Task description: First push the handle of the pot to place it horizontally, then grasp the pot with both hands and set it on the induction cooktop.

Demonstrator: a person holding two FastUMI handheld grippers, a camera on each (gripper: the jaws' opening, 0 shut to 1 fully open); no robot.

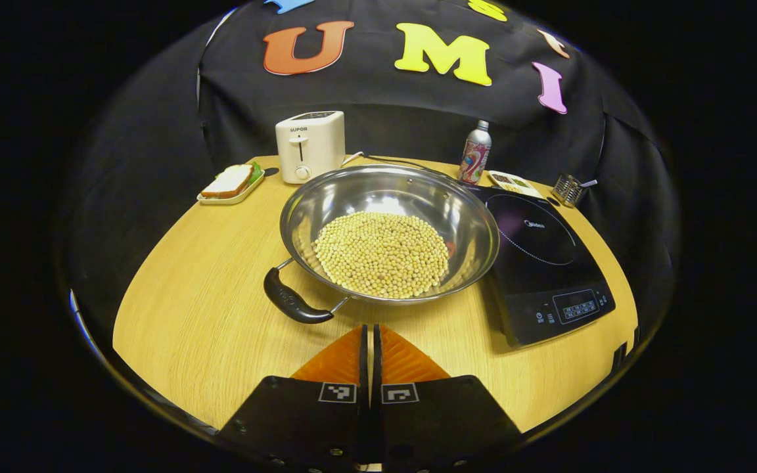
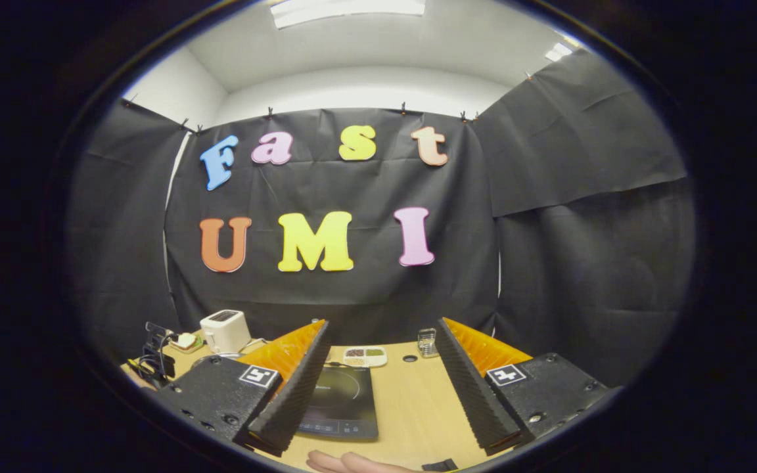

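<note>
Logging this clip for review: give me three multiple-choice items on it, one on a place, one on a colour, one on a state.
1. Where is the pot relative to the induction cooktop, in the left gripper view?
A. On top of it
B. On the table, to its left
C. Behind the toaster

2. What colour is the pot's near handle?
A. Black
B. Red
C. White

3. How do the two tools stand?
A. Both open
B. Left tool shut, right tool open
C. Left open, right shut

Answers:
1. B: the pot's base rests on the wood, with its rim reaching over the cooktop's left edge.
2. A: the grip on the wire bracket is black.
3. B: the left fingers meet with nothing between them, while the right fingers stand wide apart over the table.
</note>
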